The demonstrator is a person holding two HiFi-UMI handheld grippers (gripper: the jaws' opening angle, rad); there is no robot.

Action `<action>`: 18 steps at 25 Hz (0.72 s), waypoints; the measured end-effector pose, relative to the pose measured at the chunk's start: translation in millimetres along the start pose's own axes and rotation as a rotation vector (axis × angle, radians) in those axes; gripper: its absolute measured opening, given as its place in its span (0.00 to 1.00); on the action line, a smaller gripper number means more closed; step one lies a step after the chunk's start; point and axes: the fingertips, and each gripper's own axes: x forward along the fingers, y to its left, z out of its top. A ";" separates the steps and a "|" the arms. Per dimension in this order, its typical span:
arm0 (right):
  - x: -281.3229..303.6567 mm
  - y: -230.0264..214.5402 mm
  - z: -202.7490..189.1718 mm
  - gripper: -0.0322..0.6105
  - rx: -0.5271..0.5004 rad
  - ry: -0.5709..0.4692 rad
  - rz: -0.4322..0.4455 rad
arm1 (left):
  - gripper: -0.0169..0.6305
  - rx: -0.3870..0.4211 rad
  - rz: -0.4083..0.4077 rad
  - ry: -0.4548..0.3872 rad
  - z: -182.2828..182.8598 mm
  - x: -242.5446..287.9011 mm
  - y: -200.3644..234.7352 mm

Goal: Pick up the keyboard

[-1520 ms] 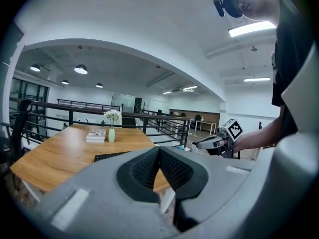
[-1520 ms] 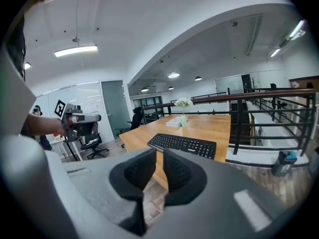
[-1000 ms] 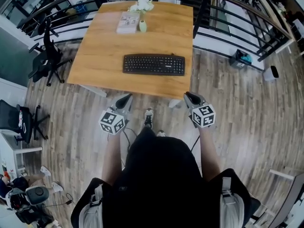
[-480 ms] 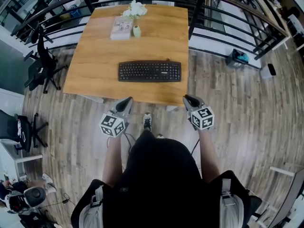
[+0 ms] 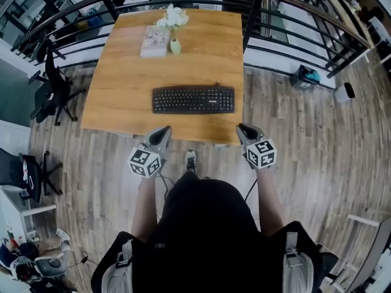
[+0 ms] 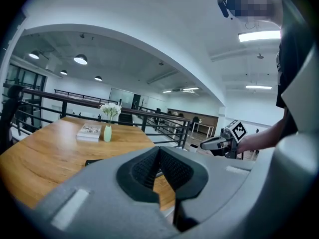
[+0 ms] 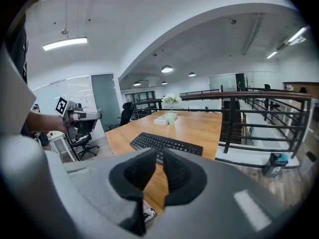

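Observation:
A black keyboard lies flat on the wooden table, near its front edge; it also shows in the right gripper view as the keyboard. My left gripper hovers at the table's front edge, left of the keyboard and apart from it, shut and empty. My right gripper hovers at the front right corner, also shut with nothing held. In the left gripper view the shut left gripper hides most of the keyboard.
A book and a small vase with white flowers stand at the table's far side. A black railing runs behind and to the right. Office chairs stand on the wood floor at left. A shoe shows below the table edge.
Both grippers and the person have moved closer to the table's front edge; the jaws stayed shut. The keyboard has not moved on the table.

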 end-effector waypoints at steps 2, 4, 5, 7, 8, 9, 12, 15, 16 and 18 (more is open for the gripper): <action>7.1 0.7 5.2 0.12 -0.004 0.004 -0.001 | 0.04 -0.001 0.000 0.002 2.1 1.7 7.9; 15.1 1.2 9.8 0.12 -0.009 0.008 -0.001 | 0.04 -0.004 0.001 0.002 3.2 4.0 16.4; 19.6 0.9 11.6 0.12 -0.012 0.010 -0.001 | 0.04 -0.007 0.002 0.002 3.4 5.8 20.8; 28.1 -1.1 13.9 0.12 -0.016 0.015 0.001 | 0.04 -0.011 0.005 0.001 3.3 10.3 28.4; 32.1 -2.0 15.0 0.12 -0.017 0.017 0.002 | 0.04 -0.012 0.005 0.001 3.5 12.3 32.1; 36.3 -2.3 16.9 0.12 -0.017 0.017 0.002 | 0.04 -0.014 0.006 0.000 4.0 13.5 36.2; 48.3 -1.2 26.4 0.12 -0.025 0.018 0.006 | 0.04 -0.022 0.013 -0.005 7.8 15.0 50.0; 56.7 -4.5 33.8 0.12 -0.035 0.021 0.009 | 0.04 -0.035 0.022 -0.013 9.5 20.0 60.6; 60.7 -5.7 35.6 0.12 -0.037 0.022 0.008 | 0.04 -0.039 0.023 -0.015 9.4 21.9 65.1; 70.8 -7.1 39.6 0.12 -0.038 0.023 0.004 | 0.04 -0.043 0.022 -0.015 9.5 25.4 76.7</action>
